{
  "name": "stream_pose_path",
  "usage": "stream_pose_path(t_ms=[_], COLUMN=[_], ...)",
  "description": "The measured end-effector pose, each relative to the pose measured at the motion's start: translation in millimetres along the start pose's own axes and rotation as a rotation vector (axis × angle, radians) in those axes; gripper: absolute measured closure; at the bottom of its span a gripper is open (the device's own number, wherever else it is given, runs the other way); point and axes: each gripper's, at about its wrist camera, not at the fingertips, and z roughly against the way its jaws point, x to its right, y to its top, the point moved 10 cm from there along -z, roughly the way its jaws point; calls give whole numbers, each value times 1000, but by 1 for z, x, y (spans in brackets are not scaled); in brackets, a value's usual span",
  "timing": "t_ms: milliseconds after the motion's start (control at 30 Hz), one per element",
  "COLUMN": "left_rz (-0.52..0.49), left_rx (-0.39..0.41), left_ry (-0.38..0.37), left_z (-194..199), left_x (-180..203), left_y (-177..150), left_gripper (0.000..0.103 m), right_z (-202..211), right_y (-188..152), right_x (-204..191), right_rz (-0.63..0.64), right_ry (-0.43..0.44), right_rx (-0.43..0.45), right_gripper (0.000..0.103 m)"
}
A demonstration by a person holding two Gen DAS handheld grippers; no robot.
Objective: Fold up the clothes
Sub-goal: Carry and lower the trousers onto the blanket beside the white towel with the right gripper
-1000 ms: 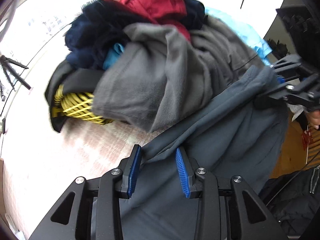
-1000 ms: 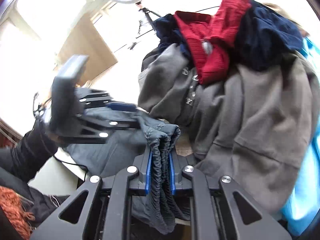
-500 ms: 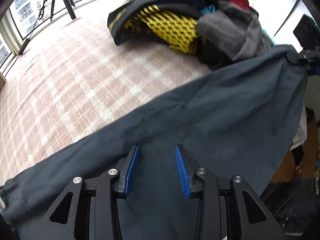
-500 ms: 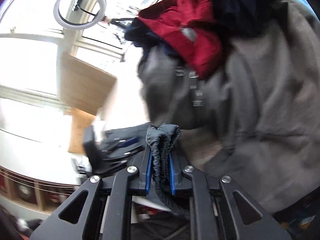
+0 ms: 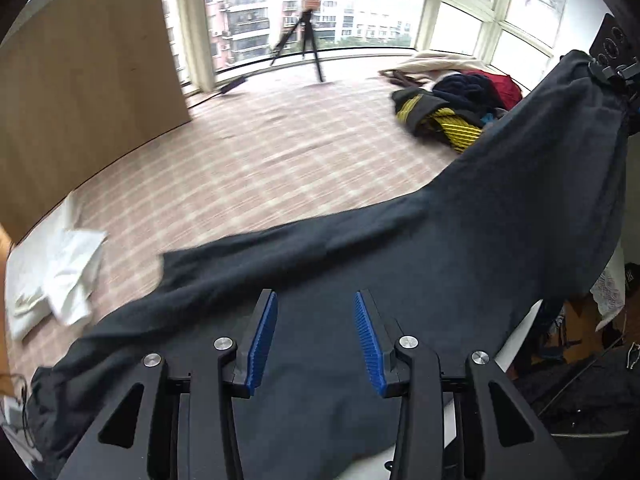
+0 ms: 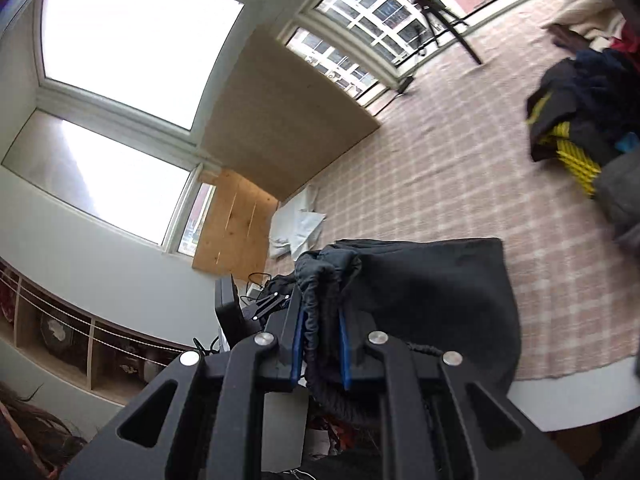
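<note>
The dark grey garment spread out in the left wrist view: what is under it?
Under the dark grey garment lies the pink checked cloth surface; it shows only beyond the garment's edge. Whatever is directly beneath the fabric is covered.

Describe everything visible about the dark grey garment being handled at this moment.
The dark grey garment looks like soft, matte knit trousers. Its gathered, elastic-looking waistband is bunched and clamped between the blue pads of the right gripper, which holds that end up. From there the cloth slopes down in a long band onto the checked pink cover. The left gripper hangs over it with jaws apart, having just opened wider; no cloth is pinched between its pads.
</note>
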Motion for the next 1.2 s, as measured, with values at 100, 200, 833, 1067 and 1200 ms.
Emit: stream_pose_path(t_ms=[100, 200, 833, 1067, 1200], left_rz=[103, 189, 340, 324, 280], left_rx=[-12, -23, -35, 18, 44], left_ry=[62, 104, 110, 103, 21], left_z=[19, 68, 134, 152, 151], left_x=[-76, -160, -281, -263, -226], left_y=[-47, -106, -241, -221, -202], left_gripper=[65, 65, 64, 64, 60], right_z=[-70, -155, -522, -509, -470], right_y=[-12, -25, -147, -133, -99], right_x=[-51, -90, -120, -125, -147], right_rz=[58, 86, 72, 52, -6], right_ry=[31, 56, -35, -23, 125], right_rx=[-54, -132, -539, -557, -478], right_gripper=[89, 89, 84, 62, 41])
